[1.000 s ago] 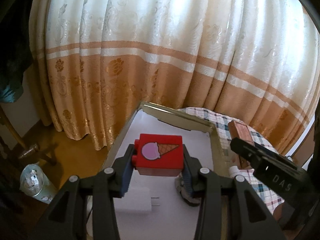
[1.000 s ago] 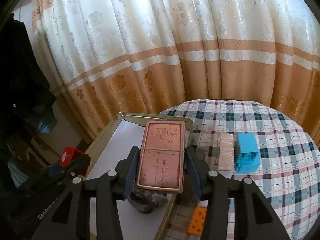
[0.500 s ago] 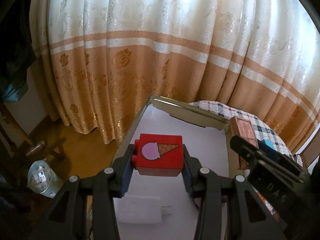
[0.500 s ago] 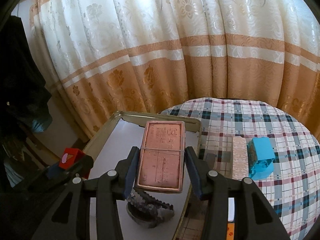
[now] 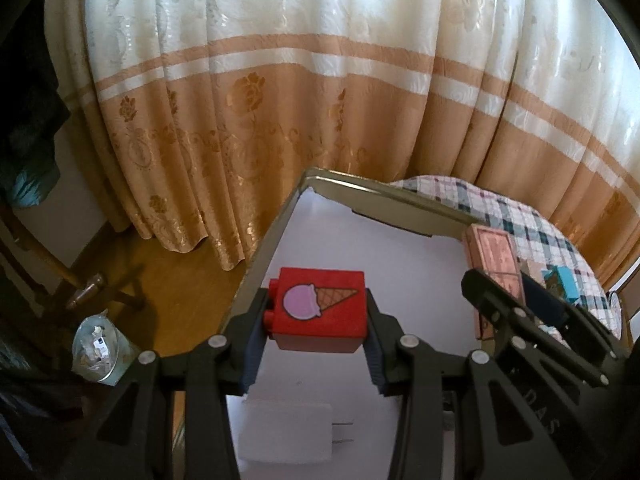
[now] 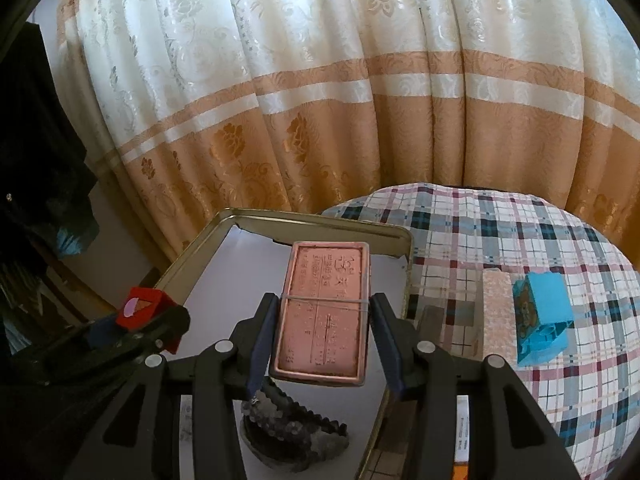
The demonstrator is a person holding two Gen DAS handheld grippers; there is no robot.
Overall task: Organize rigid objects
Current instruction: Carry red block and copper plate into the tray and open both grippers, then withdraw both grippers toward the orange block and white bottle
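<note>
Left wrist view: left gripper [image 5: 318, 320] clamped on red ice-cream block [image 5: 322, 306], held above white floor of metal tray [image 5: 264, 256], over white charger [image 5: 286, 432]; right gripper [image 5: 504, 292] alongside at right. Right wrist view: right gripper [image 6: 324, 328] pinching copper-pink tin [image 6: 324, 316] over the tray's [image 6: 320, 226] right part, above a dark serrated clip [image 6: 296, 428]; blue block [image 6: 542, 316] on checked tablecloth [image 6: 500, 232], well apart

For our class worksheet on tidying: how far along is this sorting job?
Done: a white plug and a dark clip lie in the tray. In hand: a red block and a copper tin, one per hand-held gripper. Left: the blue block on the tablecloth.
</note>
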